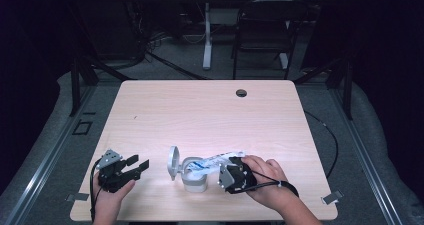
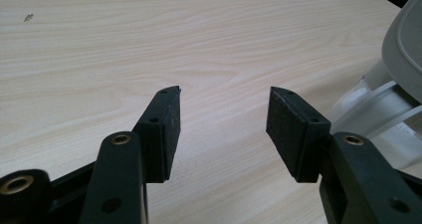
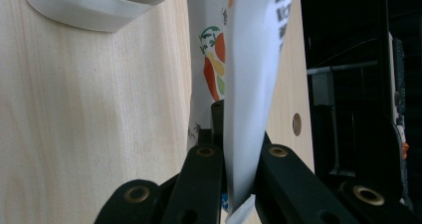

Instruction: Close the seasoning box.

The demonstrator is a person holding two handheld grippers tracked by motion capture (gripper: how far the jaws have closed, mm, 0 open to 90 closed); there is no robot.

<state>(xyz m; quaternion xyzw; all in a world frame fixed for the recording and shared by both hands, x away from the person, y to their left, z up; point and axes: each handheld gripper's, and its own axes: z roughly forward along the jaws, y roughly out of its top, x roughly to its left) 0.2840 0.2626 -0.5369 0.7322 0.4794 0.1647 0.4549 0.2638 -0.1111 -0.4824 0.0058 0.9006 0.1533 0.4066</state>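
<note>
Pale wood tabletop point(image 1: 210, 110): near its front edge my right gripper point(image 1: 231, 175) clamps a white printed pouch point(image 1: 220, 160), long axis slanting down-left into the open-lidded white container point(image 1: 194, 177). Left gripper point(image 1: 131, 166) waits spread, empty, just left.

My left gripper point(image 2: 222, 129) hangs just over the table point(image 2: 149, 45), its two black jaws spread wide with bare pale wood between the pads point(image 2: 283, 129). A small dark speck point(image 2: 28, 18) marks the wood far left. At the right edge I see a white container point(image 2: 388, 99), partly cropped.
</note>
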